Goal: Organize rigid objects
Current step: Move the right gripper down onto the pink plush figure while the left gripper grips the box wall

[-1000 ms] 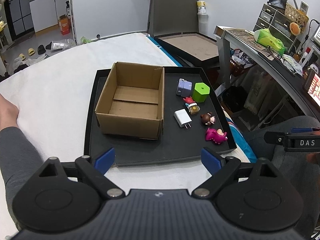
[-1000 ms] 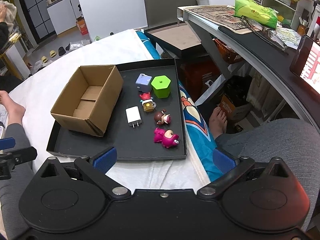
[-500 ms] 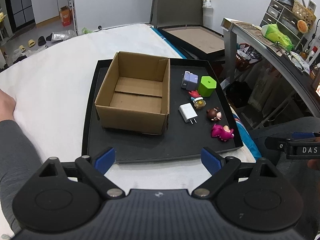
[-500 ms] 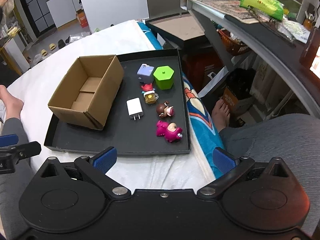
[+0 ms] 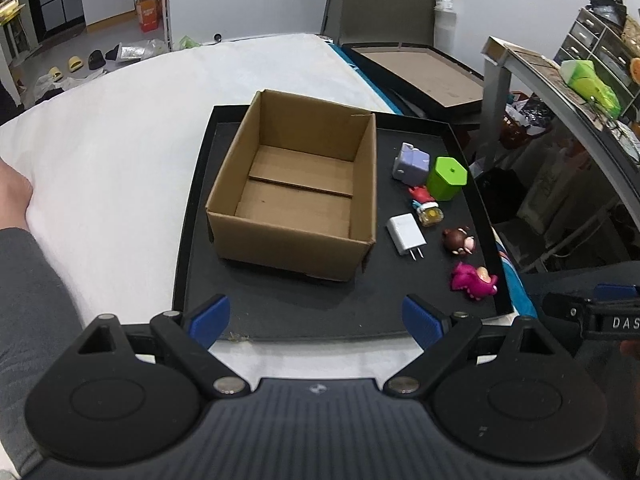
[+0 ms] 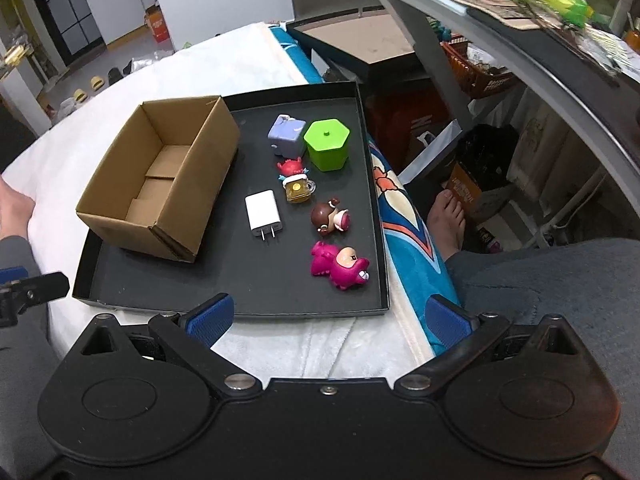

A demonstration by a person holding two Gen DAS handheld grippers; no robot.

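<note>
Hovered short of the black tray (image 6: 376,216), both grippers' fingers spread wide, holding nothing. Cardboard box (image 6: 160,180) empty; probably next: closing on the pink figurine (image 6: 340,266).

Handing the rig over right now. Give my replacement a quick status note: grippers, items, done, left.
Left gripper: open, empty, hovering at the tray's near edge.
Right gripper: open, empty, near the pink figure.
Cardboard box: empty, on the left of the black tray.
To the box's right on the tray: purple cube, green hexagonal container, red figure, yellow mug charm, white charger, brown-haired figure, pink figure.
Done: nothing boxed.
Left: presumably box all seven.
</note>
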